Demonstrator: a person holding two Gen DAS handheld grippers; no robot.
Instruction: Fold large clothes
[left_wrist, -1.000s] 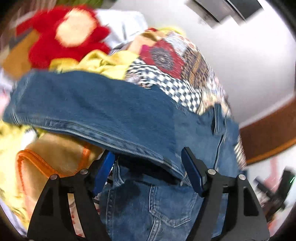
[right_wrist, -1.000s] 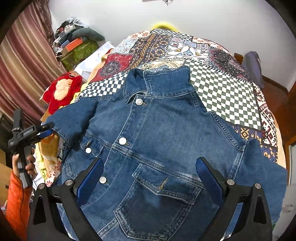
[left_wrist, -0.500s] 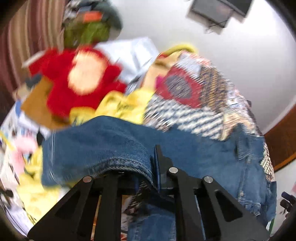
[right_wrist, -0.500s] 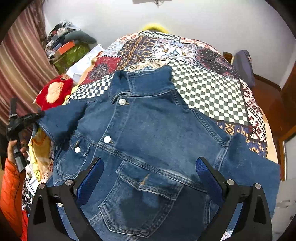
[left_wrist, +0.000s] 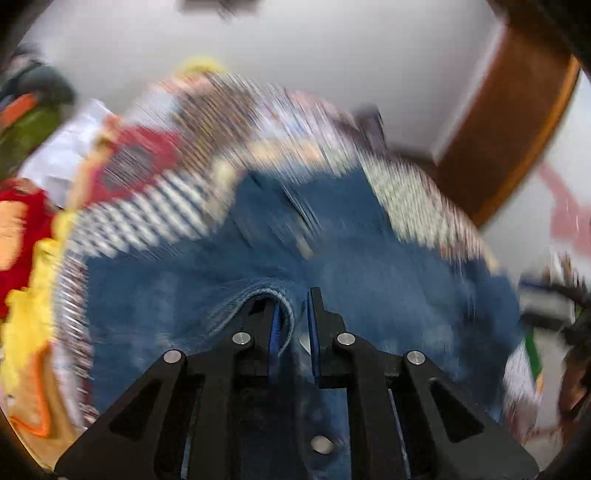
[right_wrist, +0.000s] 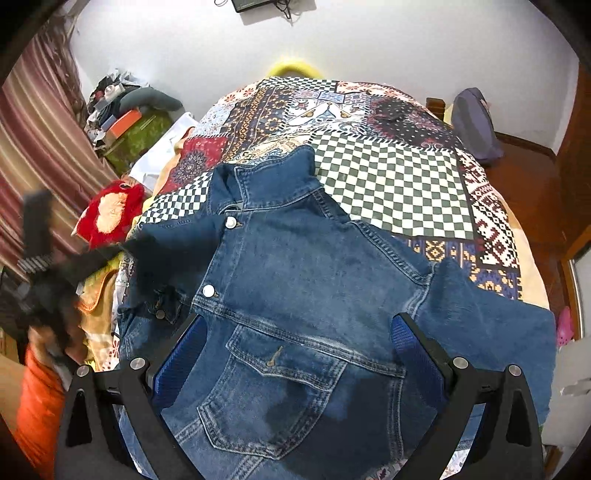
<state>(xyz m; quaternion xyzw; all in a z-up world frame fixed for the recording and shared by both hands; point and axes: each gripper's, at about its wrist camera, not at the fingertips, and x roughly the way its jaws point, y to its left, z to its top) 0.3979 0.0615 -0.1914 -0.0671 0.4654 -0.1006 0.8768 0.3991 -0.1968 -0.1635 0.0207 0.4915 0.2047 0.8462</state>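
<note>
Denim jacket (right_wrist: 295, 280) on bed (right_wrist: 388, 184) (patchwork-covered)

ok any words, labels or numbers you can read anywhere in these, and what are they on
None can be read.
denim jacket: no tag or brand lettering shows; its metal buttons are too small to read.
patchwork bedspread: patterns only, no text.
dark device on the wall: no legible marking.
The left wrist view is too blurred for any text.

One denim jacket (right_wrist: 295, 280), two grippers, perhaps one red plush toy (right_wrist: 110, 214).

Even indoor light; left view heavily motion-blurred, right sharp, both edge-warped.
</note>
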